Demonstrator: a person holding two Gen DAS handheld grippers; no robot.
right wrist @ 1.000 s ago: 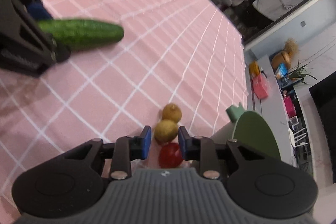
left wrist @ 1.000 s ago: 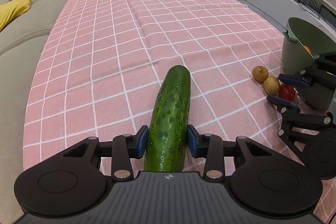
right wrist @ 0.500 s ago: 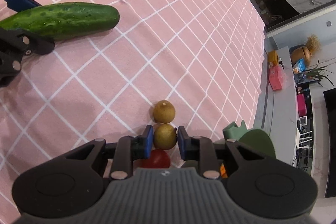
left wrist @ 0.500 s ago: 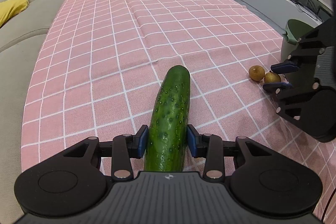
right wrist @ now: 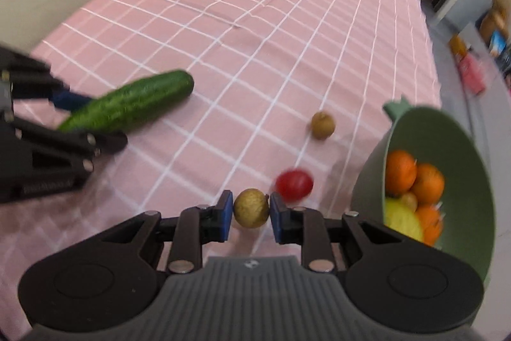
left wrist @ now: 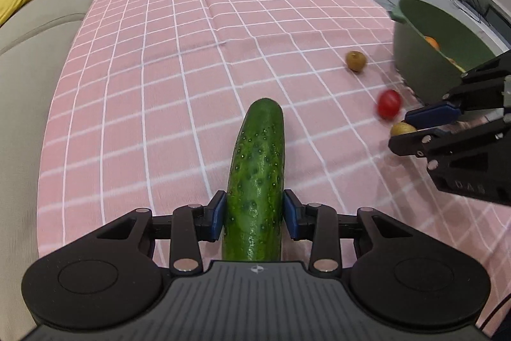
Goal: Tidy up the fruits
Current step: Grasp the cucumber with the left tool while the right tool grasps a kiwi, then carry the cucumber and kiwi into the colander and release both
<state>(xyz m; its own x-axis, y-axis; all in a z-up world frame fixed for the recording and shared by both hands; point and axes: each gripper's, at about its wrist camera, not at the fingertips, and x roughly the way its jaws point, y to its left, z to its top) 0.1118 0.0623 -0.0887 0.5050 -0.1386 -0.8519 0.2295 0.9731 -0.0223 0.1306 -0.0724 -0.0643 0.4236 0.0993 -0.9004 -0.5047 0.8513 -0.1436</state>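
The right gripper is pinching a small round brownish-yellow fruit near the green plastic bowl of oranges; the left gripper is clamping the long green cucumber. A red tomato and another brown fruit are waiting.

Living room (sofa, tablecloth).

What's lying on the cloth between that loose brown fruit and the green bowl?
Nothing: between the loose brown fruit and the green bowl, only pink checked cloth shows, clearest in the right wrist view.

Faint embossed letters "DAS" on right claw body
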